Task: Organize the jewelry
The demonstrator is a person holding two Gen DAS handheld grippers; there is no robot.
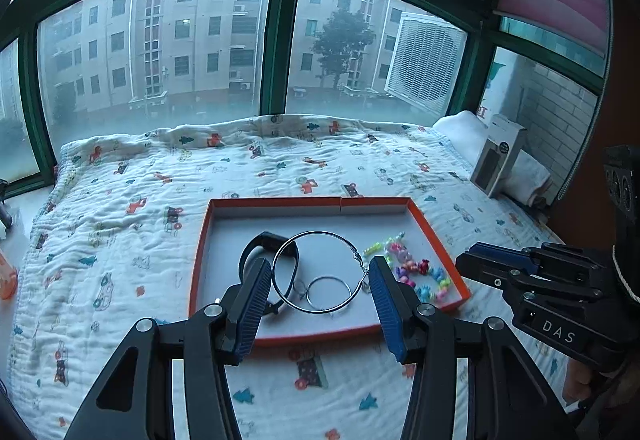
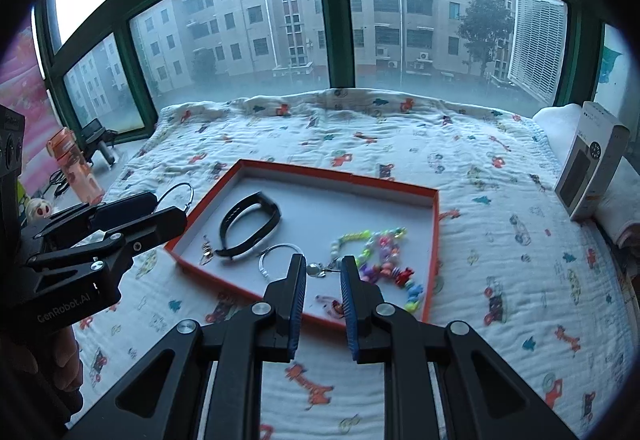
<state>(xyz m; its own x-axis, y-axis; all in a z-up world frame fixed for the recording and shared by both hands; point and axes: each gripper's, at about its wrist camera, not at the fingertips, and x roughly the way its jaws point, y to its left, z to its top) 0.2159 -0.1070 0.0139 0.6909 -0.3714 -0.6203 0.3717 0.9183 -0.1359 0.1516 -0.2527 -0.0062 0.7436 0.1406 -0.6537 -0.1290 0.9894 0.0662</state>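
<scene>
Orange cardboard rims a shallow rectangular tray [image 1: 436,236] with a pale grey floor, lying on a white quilted blanket [image 1: 132,176] printed with small cars and trees, in front of a green-framed window [image 1: 280,40]. In the left wrist view the left gripper [image 1: 316,274] holds a large thin silver hoop earring [image 1: 320,236] spanned between its blue-padded fingers [image 1: 250,304], the hoop lifted above the tray floor; in the right wrist view that hoop [image 2: 176,194] shows beyond the left gripper's tip, outside the tray's left edge. On the tray floor lie a black wristband [image 2: 248,226] at the left, a smaller silver ring hoop [image 1: 324,292] near the front, and a string of multicoloured plastic beads [image 2: 384,256] at the right. The right gripper [image 2: 323,272] hovers over the tray's near edge with its jaws a narrow gap apart; a small silver charm [image 2: 314,269] sits right between the fingertips, and I cannot tell whether they touch it. A white and grey carton [image 2: 596,164] stands at the blanket's right edge, and an orange translucent bottle [image 2: 74,168] stands on the left sill.
</scene>
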